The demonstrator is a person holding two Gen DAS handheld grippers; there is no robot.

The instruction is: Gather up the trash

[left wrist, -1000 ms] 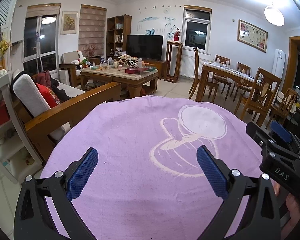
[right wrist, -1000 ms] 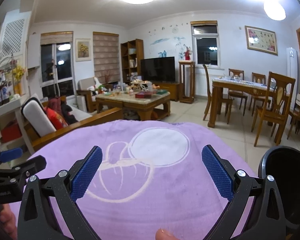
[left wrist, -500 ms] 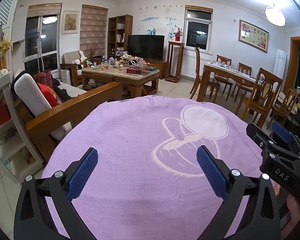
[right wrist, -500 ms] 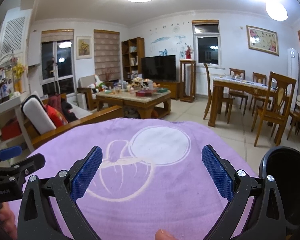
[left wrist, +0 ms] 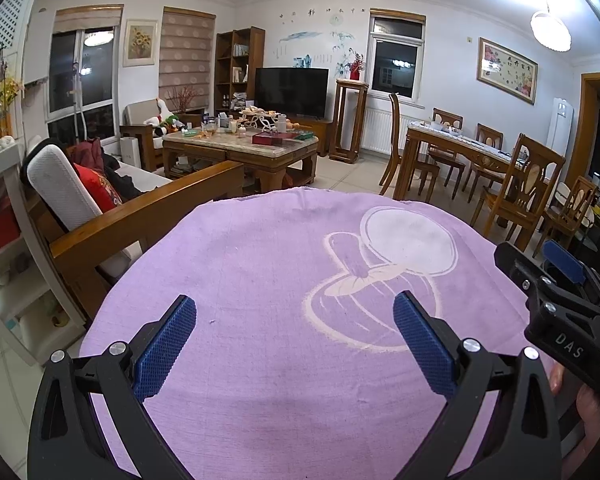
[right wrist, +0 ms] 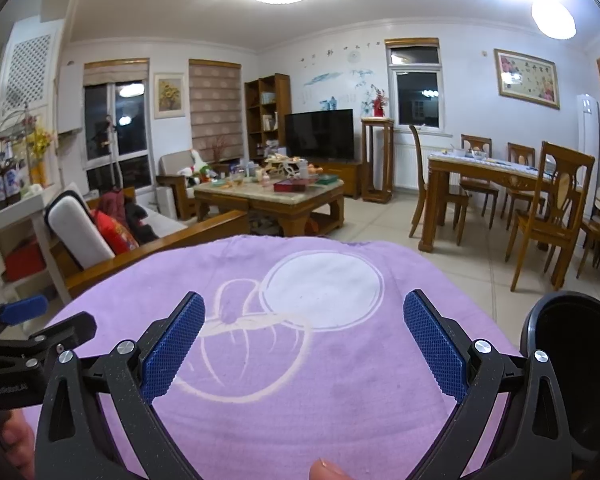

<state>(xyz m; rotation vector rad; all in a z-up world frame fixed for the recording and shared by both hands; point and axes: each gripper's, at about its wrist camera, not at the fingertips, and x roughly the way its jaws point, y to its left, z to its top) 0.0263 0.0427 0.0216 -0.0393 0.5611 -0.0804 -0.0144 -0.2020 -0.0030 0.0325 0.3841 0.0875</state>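
In the left wrist view we see our left gripper (left wrist: pixel 294 334) spread wide with nothing between its blue pads (left wrist: pixel 164 346), hovering over a purple cloth (left wrist: pixel 268 264) with a pale cartoon print (left wrist: pixel 410 240). Our right gripper (left wrist: pixel 556 300) pokes in at the right edge. Behind the cloth sit a wooden sofa (left wrist: pixel 148 208), a cluttered coffee table (left wrist: pixel 240 146), a TV (left wrist: pixel 291 91) and a dining table (left wrist: pixel 460 148) with chairs. We spot no trash on the cloth; the coffee table clutter is too small to tell. In the right wrist view our right gripper (right wrist: pixel 304 342) is also spread wide and empty above the same cloth (right wrist: pixel 340 380), with a black bin (right wrist: pixel 572 364) just beside its right finger and the left gripper (right wrist: pixel 28 340) at the left edge.
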